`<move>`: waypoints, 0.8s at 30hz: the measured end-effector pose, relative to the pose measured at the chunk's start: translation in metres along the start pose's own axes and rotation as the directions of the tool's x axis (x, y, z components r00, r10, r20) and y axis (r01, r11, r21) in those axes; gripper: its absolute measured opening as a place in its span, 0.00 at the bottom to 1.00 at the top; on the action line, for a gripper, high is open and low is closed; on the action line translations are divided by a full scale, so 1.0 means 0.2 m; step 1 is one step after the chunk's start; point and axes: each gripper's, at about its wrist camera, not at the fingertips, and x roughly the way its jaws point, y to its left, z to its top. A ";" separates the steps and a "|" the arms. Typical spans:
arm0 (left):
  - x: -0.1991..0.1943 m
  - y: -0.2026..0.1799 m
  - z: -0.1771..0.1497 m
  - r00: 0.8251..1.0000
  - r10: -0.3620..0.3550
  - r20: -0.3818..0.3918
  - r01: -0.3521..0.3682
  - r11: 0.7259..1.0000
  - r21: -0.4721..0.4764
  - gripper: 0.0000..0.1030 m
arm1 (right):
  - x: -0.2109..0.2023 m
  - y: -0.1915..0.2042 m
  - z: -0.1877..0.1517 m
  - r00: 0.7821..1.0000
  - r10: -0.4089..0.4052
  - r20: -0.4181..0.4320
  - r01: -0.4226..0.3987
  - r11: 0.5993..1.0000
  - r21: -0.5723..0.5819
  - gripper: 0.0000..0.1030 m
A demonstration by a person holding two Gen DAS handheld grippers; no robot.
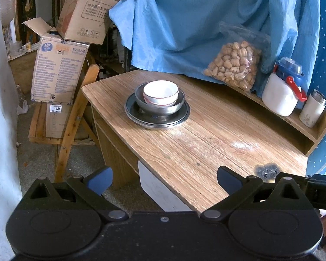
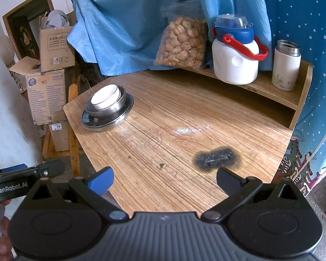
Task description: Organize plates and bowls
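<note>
The left gripper sat at the bottom of its frame with its blue-tipped fingers spread wide, holding nothing. The right gripper was at the bottom of its frame too, fingers wide apart and empty.

Under both was a wooden table. A black burnt spot lay just above the right gripper's right finger.

The dishes were well away from the fingers. In the left view they sat in the middle of the frame: a white bowl inside a metal bowl, on top of metal plates. In the right view the stack was at the middle left, near the table's far left corner.

Further back, on a low shelf, stood a bag of snacks, a white jug with a red handle, and a white flask. A blue cloth hung behind.
</note>
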 end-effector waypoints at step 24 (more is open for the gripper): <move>0.01 0.00 0.00 1.000 0.000 -0.004 0.000 1.000 -0.002 0.99 | 0.01 0.01 0.00 1.000 -0.002 0.000 0.002 1.000 0.001 1.00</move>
